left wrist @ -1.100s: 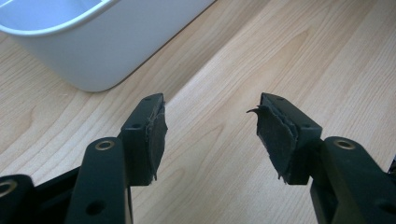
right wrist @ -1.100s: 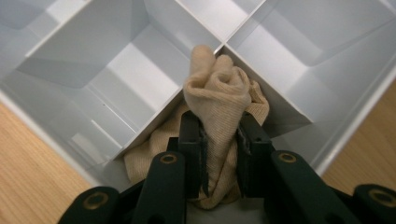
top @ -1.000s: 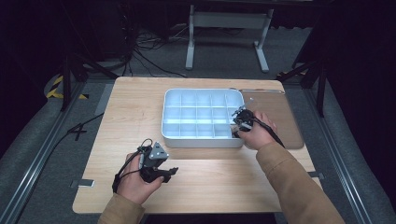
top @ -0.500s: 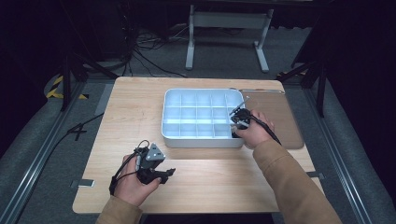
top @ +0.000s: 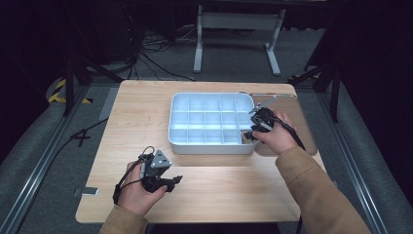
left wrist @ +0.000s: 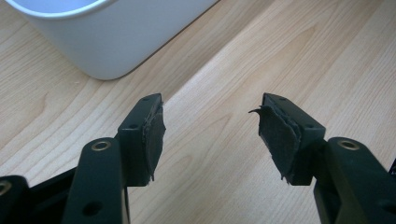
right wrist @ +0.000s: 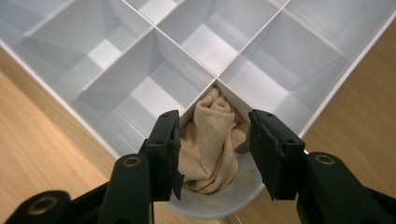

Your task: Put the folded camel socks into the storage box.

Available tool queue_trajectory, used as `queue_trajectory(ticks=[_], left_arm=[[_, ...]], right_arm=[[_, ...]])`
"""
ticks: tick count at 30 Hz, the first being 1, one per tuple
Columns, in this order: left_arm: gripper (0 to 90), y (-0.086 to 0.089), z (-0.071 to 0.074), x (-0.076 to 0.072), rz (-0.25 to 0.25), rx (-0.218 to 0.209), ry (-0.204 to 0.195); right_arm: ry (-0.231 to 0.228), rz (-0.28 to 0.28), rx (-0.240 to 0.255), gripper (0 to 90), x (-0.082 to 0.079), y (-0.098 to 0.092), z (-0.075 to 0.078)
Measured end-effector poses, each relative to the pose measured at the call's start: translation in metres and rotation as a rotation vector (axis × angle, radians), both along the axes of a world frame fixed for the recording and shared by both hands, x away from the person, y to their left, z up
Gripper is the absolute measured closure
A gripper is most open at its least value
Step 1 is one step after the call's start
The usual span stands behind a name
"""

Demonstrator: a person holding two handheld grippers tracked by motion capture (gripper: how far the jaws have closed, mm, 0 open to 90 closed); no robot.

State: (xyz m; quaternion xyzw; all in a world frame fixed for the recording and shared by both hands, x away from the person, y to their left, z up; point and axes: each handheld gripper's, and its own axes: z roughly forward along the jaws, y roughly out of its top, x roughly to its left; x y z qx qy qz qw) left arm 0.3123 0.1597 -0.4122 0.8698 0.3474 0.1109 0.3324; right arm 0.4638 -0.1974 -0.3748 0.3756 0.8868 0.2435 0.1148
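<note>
Now your right gripper (right wrist: pixel 215 154) has just been opening — the beige cloth (right wrist: pixel 210 140) sits released in the tray's (top: pixel 209 146) corner compartment; your left gripper (left wrist: pixel 210 140) idles, spread and empty.

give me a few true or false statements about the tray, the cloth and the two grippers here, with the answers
1. A beige cloth lies in a corner compartment of the white tray. True.
2. The right gripper is clamped on the cloth. False: its jaws have just been opening and stand apart on either side of it.
3. The left gripper holds a cloth. False: its open jaws have nothing between them, above bare table.
4. The tray is divided into many compartments. True.
5. The left gripper is inside the tray. False: it is over the table in front of it.
</note>
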Motion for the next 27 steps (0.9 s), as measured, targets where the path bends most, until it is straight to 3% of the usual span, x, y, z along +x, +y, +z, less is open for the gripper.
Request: queue_trajectory(ticks=[4,8,12,20,27], left_arm=[[41.9,0.004,0.003,-0.001,-0.003,0.000,0.001],[41.9,0.009,0.008,-0.002,0.010,-0.016,-0.002],[41.7,0.015,0.012,-0.003,0.018,-0.022,-0.007],[41.1,0.018,0.013,-0.002,0.009,-0.027,-0.007],[41.1,0.030,0.019,-0.004,0.025,-0.037,-0.007]], right_arm=[[-0.053,0.010,0.071,50.1,-0.012,-0.016,0.015],[-0.060,0.006,0.123,49.1,-0.022,-0.028,0.023],[-0.096,0.032,0.172,46.4,-0.035,-0.043,0.030],[-0.128,0.081,0.227,42.6,-0.060,-0.068,0.036],[-0.132,0.094,0.242,39.8,-0.081,-0.085,0.036]])
